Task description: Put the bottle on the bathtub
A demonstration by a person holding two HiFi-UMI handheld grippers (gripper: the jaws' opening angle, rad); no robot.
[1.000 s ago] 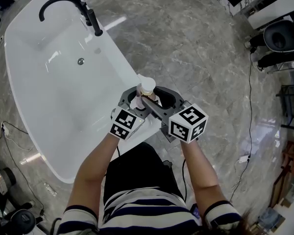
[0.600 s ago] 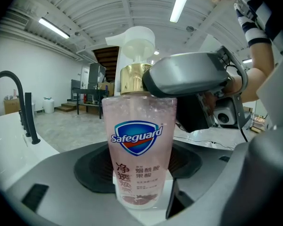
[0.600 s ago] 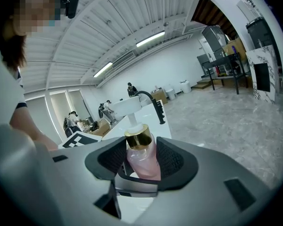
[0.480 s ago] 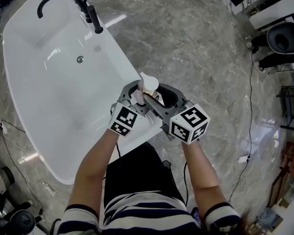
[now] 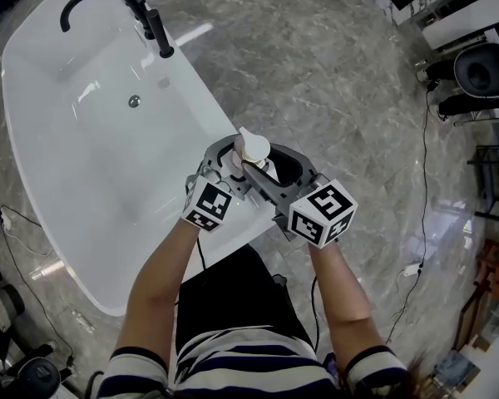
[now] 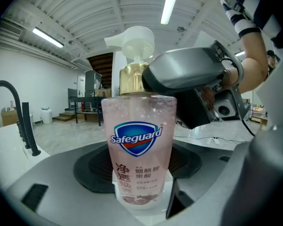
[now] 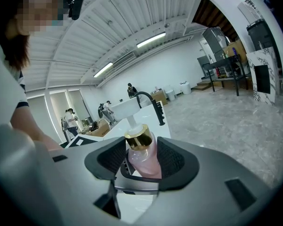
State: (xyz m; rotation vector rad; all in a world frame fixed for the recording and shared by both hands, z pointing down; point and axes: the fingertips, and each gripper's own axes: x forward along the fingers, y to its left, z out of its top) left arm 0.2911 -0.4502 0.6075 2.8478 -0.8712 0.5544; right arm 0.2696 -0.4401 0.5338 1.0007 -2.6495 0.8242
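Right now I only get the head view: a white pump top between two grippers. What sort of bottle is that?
Observer: The left gripper view shows a clear bottle of pink liquid with a blue Safeguard shield on it.
Operator: Which gripper holds it?
Observer: Both. The left gripper grips its lower body; the right gripper clamps just under the gold collar.
Operator: Is it down on the tub yet?
Observer: The bathtub shows white right under its base in the left gripper view, but I cannot tell whether they touch.
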